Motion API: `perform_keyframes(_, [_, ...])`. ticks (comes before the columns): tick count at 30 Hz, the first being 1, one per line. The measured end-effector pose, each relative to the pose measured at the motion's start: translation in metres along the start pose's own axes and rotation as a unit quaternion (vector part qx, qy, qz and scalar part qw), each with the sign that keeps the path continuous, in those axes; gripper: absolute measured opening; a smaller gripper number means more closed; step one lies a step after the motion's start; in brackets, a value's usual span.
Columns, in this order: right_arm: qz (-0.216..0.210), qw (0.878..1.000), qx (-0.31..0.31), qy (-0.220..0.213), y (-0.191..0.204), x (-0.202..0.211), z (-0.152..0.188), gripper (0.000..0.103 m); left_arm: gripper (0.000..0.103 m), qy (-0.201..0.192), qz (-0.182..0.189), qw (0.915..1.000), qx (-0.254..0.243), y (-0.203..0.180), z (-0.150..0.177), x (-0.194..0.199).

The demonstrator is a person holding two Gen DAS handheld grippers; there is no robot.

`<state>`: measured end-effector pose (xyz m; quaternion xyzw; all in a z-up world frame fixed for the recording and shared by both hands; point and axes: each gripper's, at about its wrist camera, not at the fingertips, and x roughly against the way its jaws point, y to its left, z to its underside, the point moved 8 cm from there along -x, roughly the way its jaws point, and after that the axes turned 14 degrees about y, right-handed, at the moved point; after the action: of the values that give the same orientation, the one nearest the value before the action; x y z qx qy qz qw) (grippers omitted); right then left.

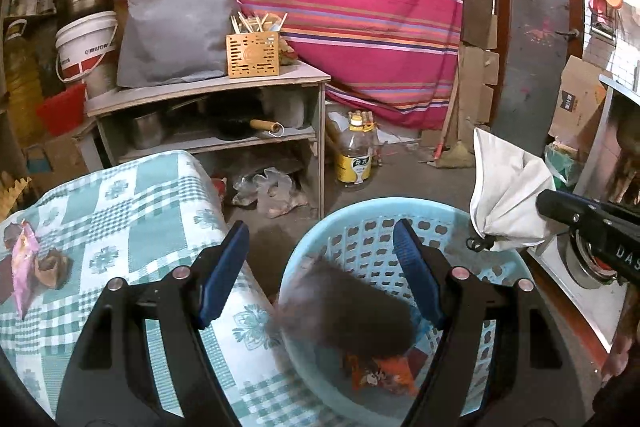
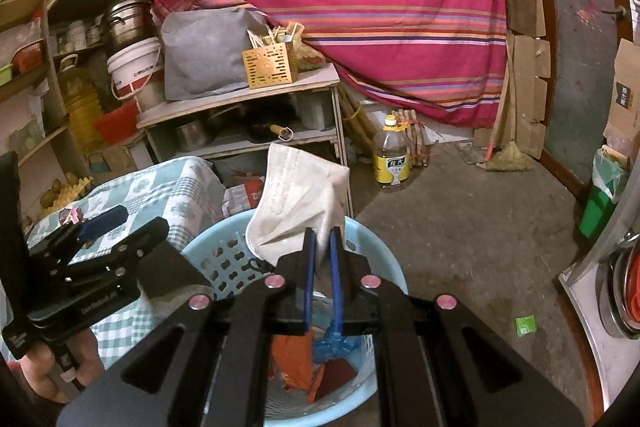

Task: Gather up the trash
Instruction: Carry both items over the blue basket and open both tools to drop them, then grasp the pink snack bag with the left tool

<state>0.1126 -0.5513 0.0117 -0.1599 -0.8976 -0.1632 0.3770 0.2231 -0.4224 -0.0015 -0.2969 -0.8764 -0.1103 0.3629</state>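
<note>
The right gripper [image 2: 323, 239] pinches a white mask [image 2: 296, 199] by one edge above the basket [image 2: 384, 267], where, being limp and light, it should drop freely; the left gripper [image 1: 320, 267] gapes empty.

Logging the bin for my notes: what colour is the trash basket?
Light blue, with cut-out holes; the basket shows best in the left wrist view.

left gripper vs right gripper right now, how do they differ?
The left gripper is open and holds nothing; the right gripper is shut on a white face mask. The left hangs between the checked cloth and the blue basket, with a blurred dark thing below it; the right sits above the basket. Both have blue pads.
</note>
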Motion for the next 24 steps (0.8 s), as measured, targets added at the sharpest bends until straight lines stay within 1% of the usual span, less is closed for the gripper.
perform_keyframes(4, [0.0, 1.0, 0.003, 0.004, 0.005, -0.001, 0.001, 0.008, 0.073, -0.001, -0.004, 1.0, 0.007, 0.005, -0.001, 0.001])
perform_keyframes(7, [0.001, 1.0, 0.006, 0.007, 0.007, -0.003, 0.001, 0.008, 0.074, 0.001, -0.009, 0.9998, 0.018, 0.018, -0.004, 0.003])
perform_keyframes(9, [0.001, 1.0, 0.008, 0.009, 0.009, -0.004, 0.001, 0.008, 0.079, -0.001, -0.02, 0.9994, 0.027, 0.03, -0.004, 0.007])
perform_keyframes(15, [-0.002, 1.0, 0.015, 0.015, 0.017, -0.007, 0.002, 0.008, 0.084, 0.001, -0.052, 0.9975, 0.048, 0.067, -0.002, 0.017])
perform_keyframes(16, [-0.004, 1.0, 0.015, 0.018, 0.019, -0.008, 0.002, 0.008, 0.085, 0.001, -0.058, 0.997, 0.051, 0.072, -0.002, 0.019])
perform_keyframes(17, [-0.006, 1.0, 0.014, 0.02, 0.02, -0.01, 0.002, 0.011, 0.087, 0.0, -0.065, 0.9963, 0.057, 0.08, -0.001, 0.023])
perform_keyframes(19, [-0.004, 1.0, 0.011, 0.029, 0.022, -0.014, 0.004, 0.012, 0.089, -0.002, -0.074, 0.9953, 0.063, 0.091, 0.0, 0.029])
perform_keyframes(21, [-0.005, 0.999, 0.009, 0.045, 0.026, -0.02, 0.007, 0.034, 0.092, -0.005, -0.088, 0.9938, 0.068, 0.104, 0.002, 0.038])
perform_keyframes(22, [0.001, 0.999, 0.006, 0.05, 0.027, -0.023, 0.009, 0.062, 0.093, -0.007, -0.098, 0.9928, 0.069, 0.11, 0.003, 0.042])
perform_keyframes(23, [0.005, 0.999, 0.005, 0.051, 0.028, -0.025, 0.009, 0.069, 0.094, -0.009, -0.108, 0.9917, 0.07, 0.116, 0.004, 0.046])
perform_keyframes(24, [0.008, 0.999, 0.005, 0.053, 0.029, -0.026, 0.01, 0.069, 0.095, -0.011, -0.115, 0.9907, 0.071, 0.121, 0.006, 0.05])
